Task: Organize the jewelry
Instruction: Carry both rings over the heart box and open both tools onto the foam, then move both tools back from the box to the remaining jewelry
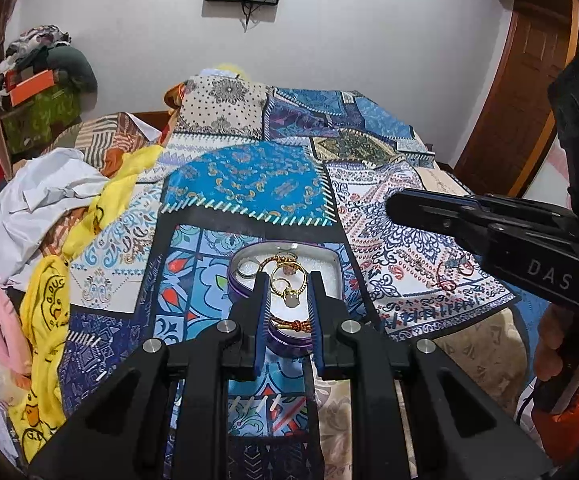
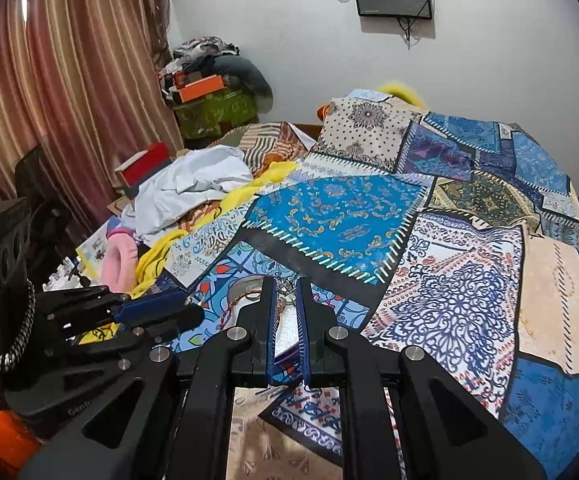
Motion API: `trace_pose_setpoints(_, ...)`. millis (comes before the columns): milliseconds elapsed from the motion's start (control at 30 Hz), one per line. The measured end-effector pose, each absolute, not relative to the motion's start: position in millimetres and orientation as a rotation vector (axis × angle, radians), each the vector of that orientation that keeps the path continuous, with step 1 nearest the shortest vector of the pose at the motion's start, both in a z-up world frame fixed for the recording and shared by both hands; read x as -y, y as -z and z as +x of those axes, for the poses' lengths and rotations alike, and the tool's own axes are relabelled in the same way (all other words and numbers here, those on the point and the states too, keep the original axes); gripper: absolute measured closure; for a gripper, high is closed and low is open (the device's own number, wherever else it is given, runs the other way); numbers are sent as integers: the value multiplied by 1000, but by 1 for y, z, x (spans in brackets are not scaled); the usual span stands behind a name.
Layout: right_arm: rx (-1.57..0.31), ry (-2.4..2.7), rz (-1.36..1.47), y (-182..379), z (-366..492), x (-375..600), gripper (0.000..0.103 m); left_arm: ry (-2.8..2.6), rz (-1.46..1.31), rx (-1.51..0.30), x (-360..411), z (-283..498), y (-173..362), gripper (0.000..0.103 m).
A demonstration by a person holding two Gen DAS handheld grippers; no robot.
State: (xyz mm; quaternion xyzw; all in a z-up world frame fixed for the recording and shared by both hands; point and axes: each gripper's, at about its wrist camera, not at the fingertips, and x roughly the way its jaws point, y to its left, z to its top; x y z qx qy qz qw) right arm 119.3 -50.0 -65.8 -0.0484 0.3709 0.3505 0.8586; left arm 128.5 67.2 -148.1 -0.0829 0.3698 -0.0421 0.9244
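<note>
A purple heart-shaped tin (image 1: 331, 278) with a white lining sits on the patchwork bedspread. It holds gold rings (image 1: 288, 280), a silver ring (image 1: 246, 270) and a red-gold bracelet (image 1: 295, 325). My left gripper (image 1: 288, 280) hovers over the tin, its jaws a little apart around a gold ring with a pale stone, with no clear grip on it. My right gripper (image 2: 287, 286) is above the tin (image 2: 289, 328) from the right, its jaws narrowly apart; a small silver piece (image 2: 286, 287) shows between its tips. It also shows in the left wrist view (image 1: 393, 206).
The patchwork bedspread (image 1: 245, 184) covers the bed. Yellow, white and pink clothes (image 1: 45, 248) are heaped on the left. A red cord or bracelet (image 1: 455, 272) lies on the spread to the right of the tin. A curtain (image 2: 61, 80) and a pile of boxes (image 2: 205, 92) stand at the far left.
</note>
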Motion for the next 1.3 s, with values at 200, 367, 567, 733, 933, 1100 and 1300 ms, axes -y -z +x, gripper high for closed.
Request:
trace_pose_setpoints(200, -831, -739, -115, 83, 131, 41, 95, 112, -169, -792, -65, 141, 163, 86)
trace_pose_setpoints(367, -866, -750, -130, 95, 135, 32, 95, 119, -158, -817, -62, 150, 176, 86)
trace_pose_setpoints(567, -901, -750, -147, 106, 140, 26, 95, 124, -167, -834, -63, 156, 184, 86)
trace_pose_setpoints(733, -922, -748, -160, 111, 142, 23, 94, 121, -154, -840, -61, 157, 186, 86)
trace_pose_setpoints(933, -924, -744, -185, 112, 140, 20, 94, 116, -151, -835, -60, 155, 182, 86)
trace_pose_setpoints(1100, -922, -733, -180, 106, 139, 24, 79, 108, -146, -826, -61, 151, 175, 86)
trace_pose_setpoints(1300, -869, -709, -176, 89, 132, 32, 72, 86, -144, -795, -64, 142, 159, 85)
